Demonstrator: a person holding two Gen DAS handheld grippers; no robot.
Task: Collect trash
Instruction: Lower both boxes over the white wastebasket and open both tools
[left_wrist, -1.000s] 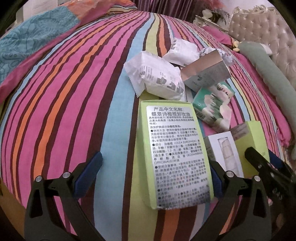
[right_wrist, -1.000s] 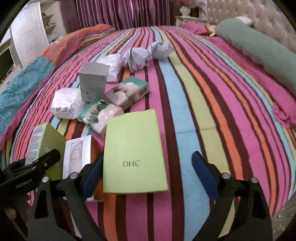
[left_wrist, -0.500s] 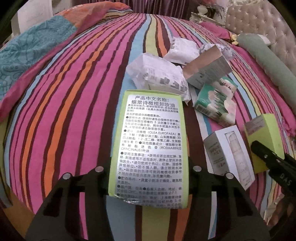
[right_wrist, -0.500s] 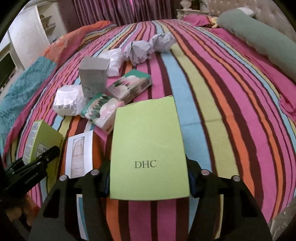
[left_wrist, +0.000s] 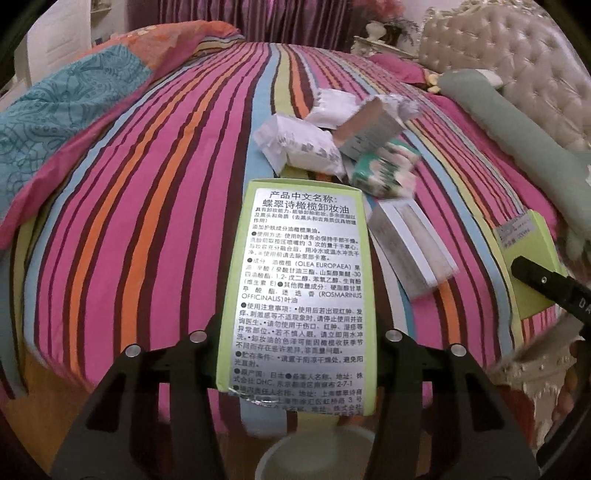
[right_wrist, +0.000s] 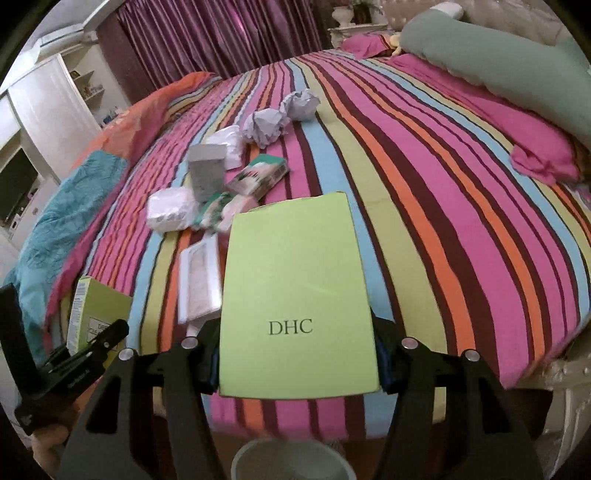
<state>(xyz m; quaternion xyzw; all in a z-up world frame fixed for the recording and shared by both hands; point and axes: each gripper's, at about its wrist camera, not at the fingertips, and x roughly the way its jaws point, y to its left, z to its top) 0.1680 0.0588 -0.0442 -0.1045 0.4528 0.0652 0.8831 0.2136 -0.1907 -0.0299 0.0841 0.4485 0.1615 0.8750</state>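
My left gripper (left_wrist: 297, 345) is shut on a lime green box with a silver Chinese label (left_wrist: 301, 295), lifted above the striped bed (left_wrist: 147, 206). My right gripper (right_wrist: 297, 356) is shut on a lime green DHC box (right_wrist: 299, 295), also lifted off the bed. Both boxes hang over a pale round bin, whose rim shows at the bottom of the left view (left_wrist: 317, 448) and of the right view (right_wrist: 291, 458). Each box also shows in the other wrist view, the labelled one (right_wrist: 92, 314) at left and the DHC one (left_wrist: 532, 266) at right.
On the bed lie a white box (right_wrist: 199, 280), green tissue packs (right_wrist: 258, 177), a grey box (right_wrist: 207, 173), a white plastic pack (right_wrist: 171, 212) and crumpled paper balls (right_wrist: 264, 125). A green bolster (right_wrist: 498, 66) lies along the tufted headboard (left_wrist: 524, 74).
Both grippers closed on their green boxes, lifted them off the bed and drew back past the bed's edge, so a bin now shows below.
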